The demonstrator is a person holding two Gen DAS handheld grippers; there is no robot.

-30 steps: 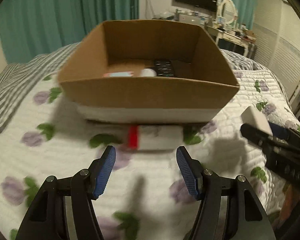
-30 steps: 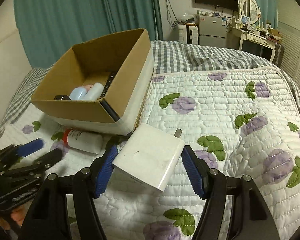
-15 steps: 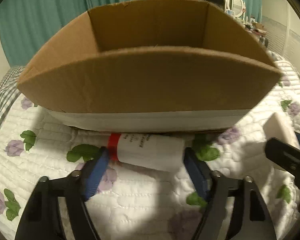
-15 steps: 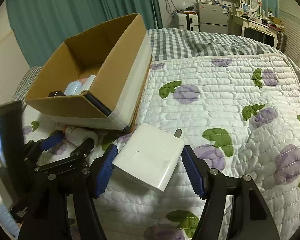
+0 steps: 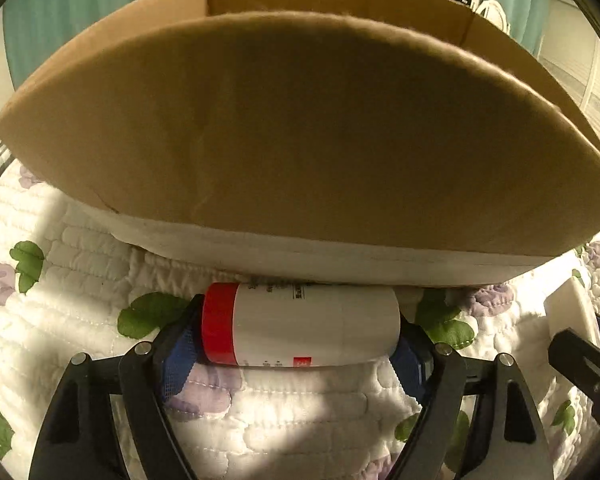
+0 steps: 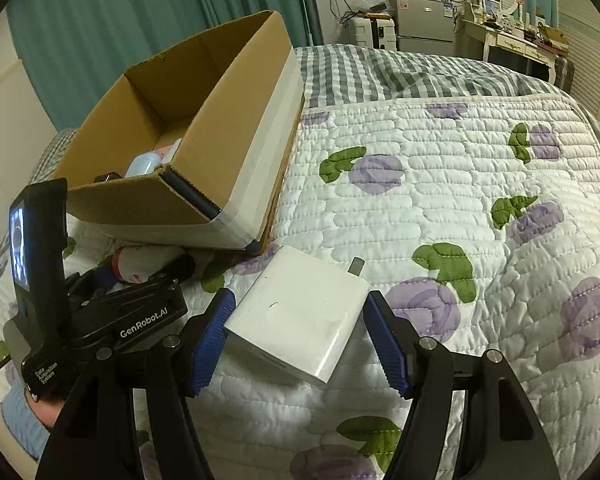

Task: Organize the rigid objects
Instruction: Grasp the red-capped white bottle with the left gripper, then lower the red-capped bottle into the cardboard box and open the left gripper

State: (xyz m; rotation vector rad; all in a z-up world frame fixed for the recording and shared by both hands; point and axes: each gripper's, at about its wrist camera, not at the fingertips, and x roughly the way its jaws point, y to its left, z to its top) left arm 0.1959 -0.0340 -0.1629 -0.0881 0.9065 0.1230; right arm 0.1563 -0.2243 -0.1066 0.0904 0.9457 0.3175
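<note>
A white bottle (image 5: 300,326) with a red cap lies on its side on the quilt, against the front wall of the cardboard box (image 5: 300,140). My left gripper (image 5: 296,354) is open around it, one blue pad at each end, close to or just touching it. My right gripper (image 6: 300,332) is shut on a white power adapter (image 6: 298,314) and holds it just over the quilt, right of the box (image 6: 204,128). The bottle shows partly in the right wrist view (image 6: 140,262), behind the left gripper's body.
The box holds a light blue bottle (image 6: 142,164) and other small items. The floral quilt (image 6: 460,208) stretches right and far. A checked blanket (image 6: 380,76) lies beyond. Teal curtains and furniture stand at the back.
My left gripper has moved forward and down to the bottle, which now lies between its pads. The right gripper has held the adapter with little movement.
</note>
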